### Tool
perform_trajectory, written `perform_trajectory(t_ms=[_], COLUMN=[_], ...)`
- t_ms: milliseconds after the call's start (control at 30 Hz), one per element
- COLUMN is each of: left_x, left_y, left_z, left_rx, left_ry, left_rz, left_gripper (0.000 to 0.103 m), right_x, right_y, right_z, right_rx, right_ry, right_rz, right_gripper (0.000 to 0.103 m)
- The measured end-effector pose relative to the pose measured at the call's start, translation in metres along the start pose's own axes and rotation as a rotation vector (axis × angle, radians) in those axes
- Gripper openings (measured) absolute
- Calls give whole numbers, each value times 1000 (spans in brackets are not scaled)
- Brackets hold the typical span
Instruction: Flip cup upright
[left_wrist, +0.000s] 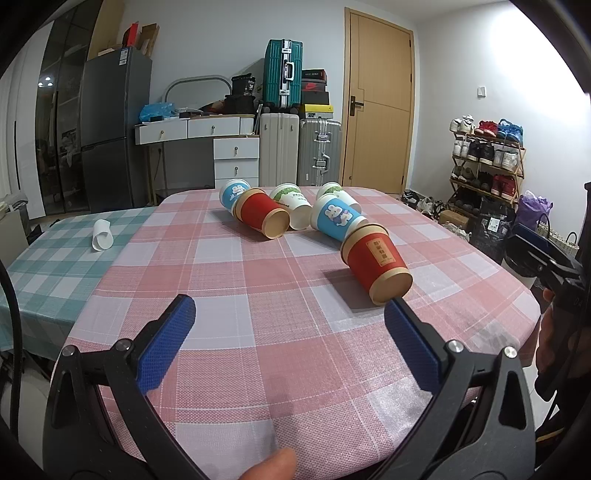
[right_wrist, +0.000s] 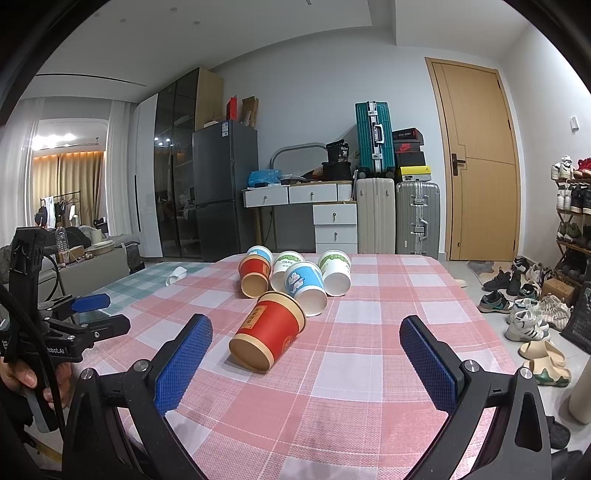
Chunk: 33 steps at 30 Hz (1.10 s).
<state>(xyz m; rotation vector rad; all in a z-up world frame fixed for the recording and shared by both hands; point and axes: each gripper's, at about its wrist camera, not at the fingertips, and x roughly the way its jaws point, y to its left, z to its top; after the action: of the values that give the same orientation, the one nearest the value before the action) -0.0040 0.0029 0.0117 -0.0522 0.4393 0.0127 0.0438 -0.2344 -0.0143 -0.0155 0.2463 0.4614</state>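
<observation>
Several paper cups lie on their sides on the pink checked tablecloth (left_wrist: 258, 332). The nearest is a red cup (left_wrist: 376, 264), also in the right wrist view (right_wrist: 267, 334), its mouth toward me. Behind it lie a blue cup (left_wrist: 338, 218) (right_wrist: 306, 286), another red cup (left_wrist: 262, 218) (right_wrist: 255, 277) and white-green cups (left_wrist: 291, 205) (right_wrist: 334, 271). My left gripper (left_wrist: 291, 314) is open and empty, its right fingertip (left_wrist: 397, 308) just short of the near red cup's rim. My right gripper (right_wrist: 306, 332) is open and empty, with the near red cup between and beyond its fingers.
A rolled white paper (left_wrist: 102, 234) lies on the green checked cloth to the left. The table's right edge (left_wrist: 532, 295) drops to a floor with shoes (right_wrist: 524, 317). Suitcases (right_wrist: 417, 214), drawers and a fridge stand behind the table.
</observation>
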Motion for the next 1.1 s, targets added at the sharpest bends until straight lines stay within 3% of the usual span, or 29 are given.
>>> perform_trajectory(t_ms=[533, 1100], left_x=[7, 116], left_y=[-8, -51], left_z=[16, 73], left_rx=[3, -30], left_ry=[35, 296], left_rz=[5, -59], left_gripper=[102, 102], right_x=[1, 6], right_y=[-3, -10], right_z=[-4, -2], right_rx=[1, 7], right_ry=[17, 45], right_rz=[-16, -62], right_gripper=[103, 103])
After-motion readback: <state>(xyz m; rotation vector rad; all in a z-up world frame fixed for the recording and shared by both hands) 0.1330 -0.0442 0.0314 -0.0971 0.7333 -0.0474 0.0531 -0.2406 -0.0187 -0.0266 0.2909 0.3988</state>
